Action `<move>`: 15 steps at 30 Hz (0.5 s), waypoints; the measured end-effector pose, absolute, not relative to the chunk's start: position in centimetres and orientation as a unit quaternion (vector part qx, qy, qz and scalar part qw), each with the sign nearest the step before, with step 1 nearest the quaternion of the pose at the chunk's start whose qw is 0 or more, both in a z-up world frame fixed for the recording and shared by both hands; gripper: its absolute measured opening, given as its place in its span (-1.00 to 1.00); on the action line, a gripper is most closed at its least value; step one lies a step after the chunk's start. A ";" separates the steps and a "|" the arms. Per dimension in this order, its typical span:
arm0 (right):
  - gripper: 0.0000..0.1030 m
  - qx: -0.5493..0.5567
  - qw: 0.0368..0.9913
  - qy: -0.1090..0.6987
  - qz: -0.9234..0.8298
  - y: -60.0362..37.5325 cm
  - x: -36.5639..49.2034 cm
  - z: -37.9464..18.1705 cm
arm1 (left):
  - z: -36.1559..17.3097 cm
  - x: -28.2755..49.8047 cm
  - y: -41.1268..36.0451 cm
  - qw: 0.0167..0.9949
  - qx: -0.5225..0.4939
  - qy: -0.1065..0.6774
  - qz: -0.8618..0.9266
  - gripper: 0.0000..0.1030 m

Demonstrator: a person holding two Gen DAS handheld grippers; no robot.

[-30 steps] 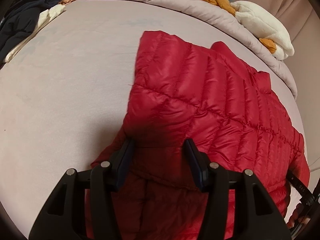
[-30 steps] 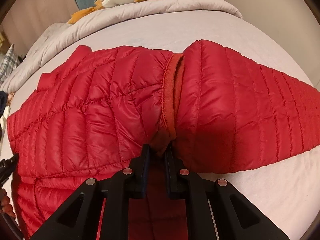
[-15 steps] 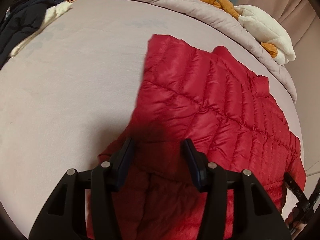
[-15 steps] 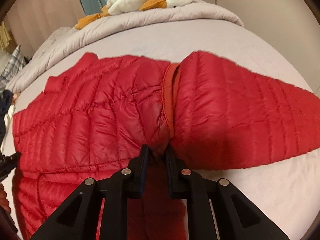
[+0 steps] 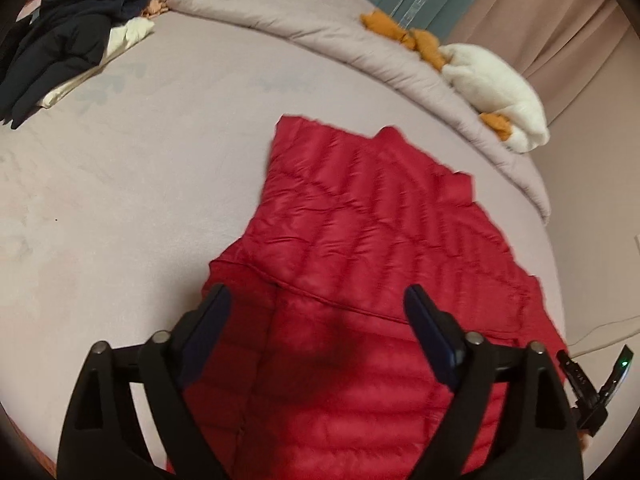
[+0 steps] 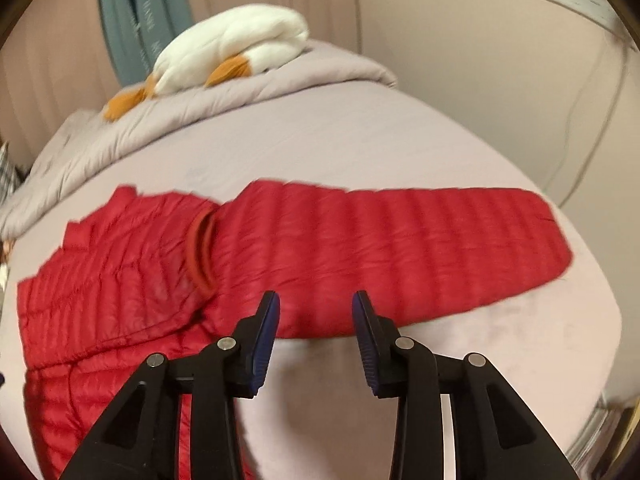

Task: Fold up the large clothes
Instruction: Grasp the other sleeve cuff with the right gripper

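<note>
A red puffer jacket [image 5: 360, 248] lies spread on a bed [image 5: 140, 200] covered with a pale mauve sheet, its quilted panels partly folded over one another. In the left wrist view, the left claw [image 5: 316, 304] hangs above the near part of the jacket with its jaws wide apart; they have just been opening, and nothing is gripped between them, only the jacket's surface showing below the gap. A dark shadow falls on the fabric just under the claw. In the right wrist view, the right claw [image 6: 316, 308] stands about half open above the jacket's near edge, its blue-padded jaws having just been opening as well and clear of the cloth. One sleeve [image 6: 440, 240] stretches flat toward the right side of the bed, while a rust-coloured collar trim [image 6: 202, 252] shows at the fold where the sleeve meets the body. A rolled grey duvet [image 5: 320, 28] runs along the far edge of the bed, with a white and orange plush toy [image 5: 492, 92] resting on it. A heap of dark clothes [image 5: 68, 32] sits at the far left corner of the bed, well apart from the jacket. Beige curtains [image 5: 560, 32] hang behind.
</note>
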State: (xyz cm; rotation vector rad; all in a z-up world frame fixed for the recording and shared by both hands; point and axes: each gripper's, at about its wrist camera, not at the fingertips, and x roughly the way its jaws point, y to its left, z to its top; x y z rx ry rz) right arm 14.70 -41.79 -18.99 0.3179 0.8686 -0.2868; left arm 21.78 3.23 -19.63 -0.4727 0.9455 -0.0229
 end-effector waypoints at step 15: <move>0.50 0.332 0.848 0.348 -0.222 -54.2 10.5 -22.0 | -16.9 18.3 -1.7 0.882 -0.177 0.430 -0.077 0.99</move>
